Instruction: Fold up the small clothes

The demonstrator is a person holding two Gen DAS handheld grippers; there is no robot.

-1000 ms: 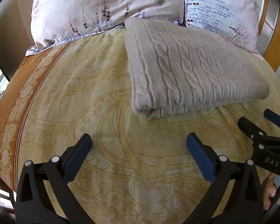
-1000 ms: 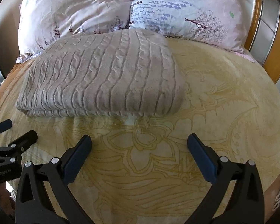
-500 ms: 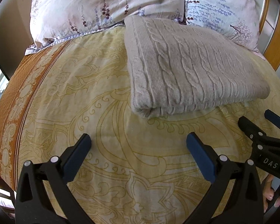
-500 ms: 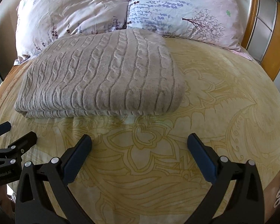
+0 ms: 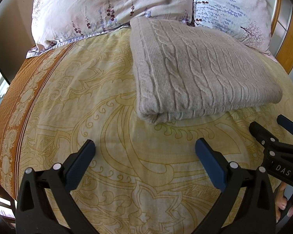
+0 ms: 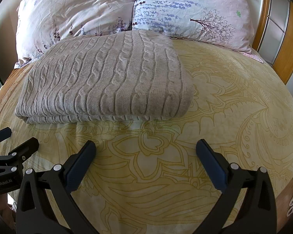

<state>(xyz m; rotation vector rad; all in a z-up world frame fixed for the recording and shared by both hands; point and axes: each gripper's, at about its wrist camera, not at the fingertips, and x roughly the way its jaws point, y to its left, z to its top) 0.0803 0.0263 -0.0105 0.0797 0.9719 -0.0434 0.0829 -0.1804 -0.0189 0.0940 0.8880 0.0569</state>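
Observation:
A grey cable-knit sweater (image 5: 201, 74) lies folded into a thick rectangle on the yellow patterned bedspread (image 5: 87, 97), just in front of the pillows. It also shows in the right wrist view (image 6: 107, 81). My left gripper (image 5: 144, 156) is open and empty, hovering over the bedspread short of the sweater's near left corner. My right gripper (image 6: 146, 156) is open and empty, short of the sweater's near edge. Each gripper shows at the edge of the other's view: the right one (image 5: 271, 128) and the left one (image 6: 11, 142).
Two floral pillows (image 6: 72, 15) (image 6: 195, 13) lie behind the sweater against a wooden headboard (image 6: 283, 44). The bedspread has an orange border (image 5: 15, 105) along the left edge of the bed. Bare bedspread (image 6: 234, 107) lies to the right of the sweater.
Both views have tilted slightly, so the sweater and pillows sit a little lower in frame. The sweater has not moved and both grippers stay open.

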